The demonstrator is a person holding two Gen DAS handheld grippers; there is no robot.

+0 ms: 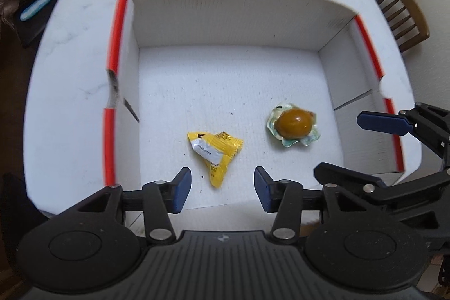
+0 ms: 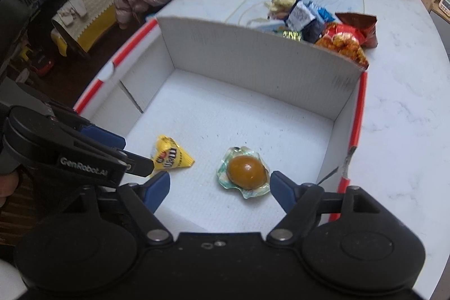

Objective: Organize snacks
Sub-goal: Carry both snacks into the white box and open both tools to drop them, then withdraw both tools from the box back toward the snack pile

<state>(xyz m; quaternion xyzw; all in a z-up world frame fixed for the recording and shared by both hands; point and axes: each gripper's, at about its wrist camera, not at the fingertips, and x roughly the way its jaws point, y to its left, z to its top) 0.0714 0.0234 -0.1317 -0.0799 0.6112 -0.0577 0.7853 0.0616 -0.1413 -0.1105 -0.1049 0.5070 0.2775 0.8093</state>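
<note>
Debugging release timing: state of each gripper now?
Left gripper: open, empty; yellow packet lies below.
Right gripper: open, empty; wrapped egg lies free.

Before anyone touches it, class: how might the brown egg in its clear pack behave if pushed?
The brown egg looks rounded, so it may rock. Its crinkled film skirt probably stops rolling. The glossy film could slip between fingers.

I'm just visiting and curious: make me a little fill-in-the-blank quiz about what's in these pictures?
1. The yellow candy packet and the brown sealed egg both lie inside the white ____.
2. The box has edges trimmed in ____.
3. The snack pile waits on the table ____ the box.
4. Both the left tool and the right tool hold ____.

Missing words: box; red; behind; nothing
</note>
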